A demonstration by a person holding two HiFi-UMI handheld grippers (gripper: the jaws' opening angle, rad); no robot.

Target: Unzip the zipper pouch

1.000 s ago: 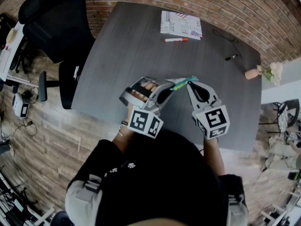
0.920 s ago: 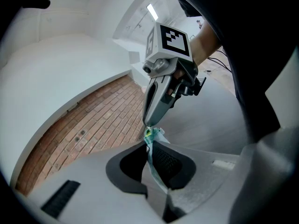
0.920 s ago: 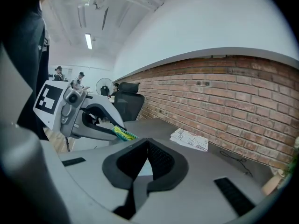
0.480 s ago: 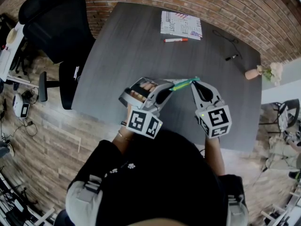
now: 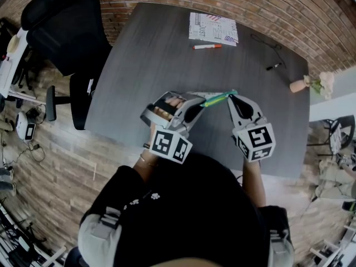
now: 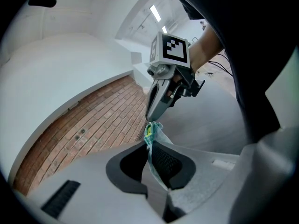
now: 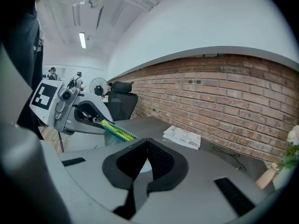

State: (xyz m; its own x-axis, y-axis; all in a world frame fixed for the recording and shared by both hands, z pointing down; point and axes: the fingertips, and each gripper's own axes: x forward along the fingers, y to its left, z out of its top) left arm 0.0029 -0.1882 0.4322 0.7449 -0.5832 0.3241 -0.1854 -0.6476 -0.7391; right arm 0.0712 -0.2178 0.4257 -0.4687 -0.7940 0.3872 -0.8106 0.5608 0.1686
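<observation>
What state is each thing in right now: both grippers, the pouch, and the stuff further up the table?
zipper pouch: held off the table, stretched between both grippers; how far unzipped cannot be told.
left gripper: shut on the pouch's fabric.
right gripper: shut at the pouch's zipper end; the pull is too small to make out.
marker: lying flat on the table.
booklet: closed, lying flat.

One left tool [image 5: 200, 102], one right tool [image 5: 231, 97]; one pouch [image 5: 217, 98]; one booklet [image 5: 213, 29]; one marker [image 5: 207, 47]; one chair [image 5: 67, 29]; apparently one flower vase [image 5: 300, 86]; one counter [image 5: 161, 60].
</observation>
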